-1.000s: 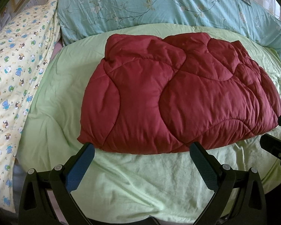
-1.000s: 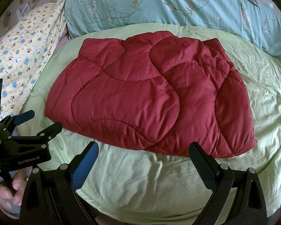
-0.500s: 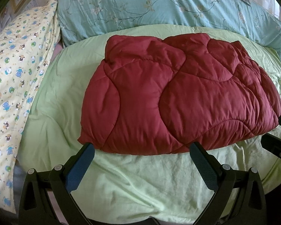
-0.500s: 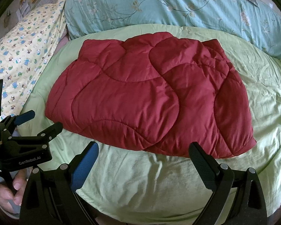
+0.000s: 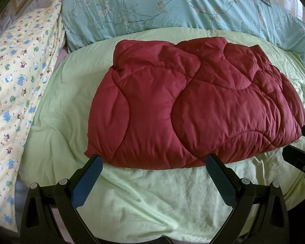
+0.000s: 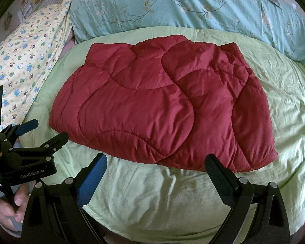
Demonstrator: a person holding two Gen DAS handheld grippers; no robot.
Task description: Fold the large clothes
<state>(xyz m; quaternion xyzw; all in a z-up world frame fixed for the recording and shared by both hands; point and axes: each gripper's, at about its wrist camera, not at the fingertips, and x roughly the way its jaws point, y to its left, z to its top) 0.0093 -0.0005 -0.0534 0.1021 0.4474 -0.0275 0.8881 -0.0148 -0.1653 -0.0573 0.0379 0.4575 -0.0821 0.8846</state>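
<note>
A dark red quilted garment (image 5: 189,105) (image 6: 162,105) lies folded in a thick rectangle on the light green bedsheet (image 5: 152,193) (image 6: 152,193). My left gripper (image 5: 154,162) is open, its fingers wide apart just short of the garment's near edge, holding nothing. My right gripper (image 6: 156,162) is open too, level with the near edge toward the garment's right end, also empty. In the right wrist view the left gripper (image 6: 42,131) shows at the far left with a person's hand (image 6: 12,205) on its handle.
A teal floral duvet (image 5: 183,10) (image 6: 193,8) is heaped along the back of the bed. A yellow cartoon-print pillow (image 5: 16,93) (image 6: 28,50) lies along the left side. The green sheet is wrinkled in front of the garment.
Both views have shifted very slightly, with the garment sitting a touch lower in frame. The garment itself has not moved and both grippers stay open.
</note>
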